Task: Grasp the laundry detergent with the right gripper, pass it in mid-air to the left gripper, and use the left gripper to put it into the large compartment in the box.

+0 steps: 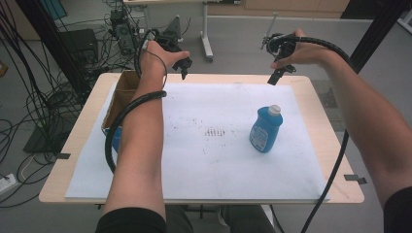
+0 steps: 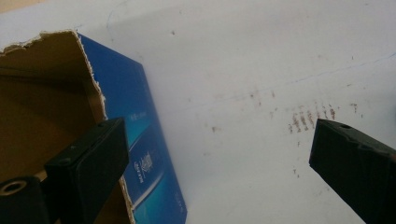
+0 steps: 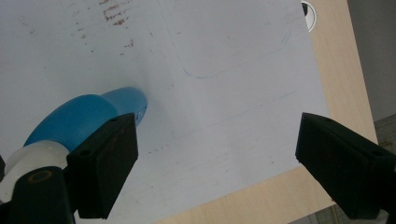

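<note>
A blue bottle with a white cap stands on the right half of the white sheet. An open cardboard box, brown inside and blue outside, sits at the table's left edge. My left gripper is held up over the far edge, just right of the box, jaws open and empty. In the left gripper view the gripper looks down on the box and its torn rim. My right gripper hovers above the far right, beyond the bottle. In the right gripper view the gripper is open, the bottle below at left.
The white sheet covers most of the wooden table and bears small brown marks near its middle. Cables and equipment crowd the floor at the far left. A table leg stands beyond the far edge.
</note>
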`<state>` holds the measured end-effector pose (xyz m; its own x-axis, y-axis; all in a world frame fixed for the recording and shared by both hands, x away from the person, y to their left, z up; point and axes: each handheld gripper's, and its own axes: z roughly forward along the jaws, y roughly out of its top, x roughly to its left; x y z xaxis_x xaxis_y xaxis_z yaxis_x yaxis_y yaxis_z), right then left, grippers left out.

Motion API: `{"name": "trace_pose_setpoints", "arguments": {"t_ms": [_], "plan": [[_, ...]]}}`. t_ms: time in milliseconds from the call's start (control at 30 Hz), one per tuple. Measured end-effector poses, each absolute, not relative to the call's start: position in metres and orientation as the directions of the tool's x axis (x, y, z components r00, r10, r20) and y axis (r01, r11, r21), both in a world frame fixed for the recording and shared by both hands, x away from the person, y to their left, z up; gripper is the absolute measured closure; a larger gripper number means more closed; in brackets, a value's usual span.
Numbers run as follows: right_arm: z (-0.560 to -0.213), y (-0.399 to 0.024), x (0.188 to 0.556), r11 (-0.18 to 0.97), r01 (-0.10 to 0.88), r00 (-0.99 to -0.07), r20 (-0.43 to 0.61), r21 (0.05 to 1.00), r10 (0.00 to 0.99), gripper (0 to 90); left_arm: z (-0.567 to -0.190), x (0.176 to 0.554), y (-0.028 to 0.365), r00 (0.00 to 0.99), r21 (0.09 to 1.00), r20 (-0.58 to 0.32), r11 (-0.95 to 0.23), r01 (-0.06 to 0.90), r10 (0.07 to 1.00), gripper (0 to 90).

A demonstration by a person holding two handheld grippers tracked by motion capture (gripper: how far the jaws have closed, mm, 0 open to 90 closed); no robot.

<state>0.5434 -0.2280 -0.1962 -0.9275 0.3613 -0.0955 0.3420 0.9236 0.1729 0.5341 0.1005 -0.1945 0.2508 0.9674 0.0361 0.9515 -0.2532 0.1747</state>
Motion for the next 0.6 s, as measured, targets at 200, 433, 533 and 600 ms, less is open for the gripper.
{"name": "trace_pose_setpoints", "arguments": {"t_ms": [200,433,533,600], "plan": [[-0.196,-0.229,0.545,0.924,0.342,-0.927,-0.097,0.171,0.361,13.0,-0.192,0.534,0.100,0.250,0.179,0.039,-0.253,0.951,0.967,5.4],[-0.194,-0.235,0.541,0.923,0.342,-0.927,-0.099,0.176,0.363,13.0,-0.191,0.533,0.100,0.251,0.180,0.043,-0.255,0.950,0.967,5.4],[-0.192,-0.239,0.538,0.922,0.346,-0.925,-0.100,0.176,0.366,13.1,-0.191,0.532,0.098,0.254,0.179,0.044,-0.258,0.949,0.966,5.4],[-0.191,-0.243,0.536,0.921,0.348,-0.924,-0.100,0.174,0.368,13.1,-0.191,0.531,0.097,0.258,0.178,0.045,-0.262,0.949,0.965,5.4]]}}
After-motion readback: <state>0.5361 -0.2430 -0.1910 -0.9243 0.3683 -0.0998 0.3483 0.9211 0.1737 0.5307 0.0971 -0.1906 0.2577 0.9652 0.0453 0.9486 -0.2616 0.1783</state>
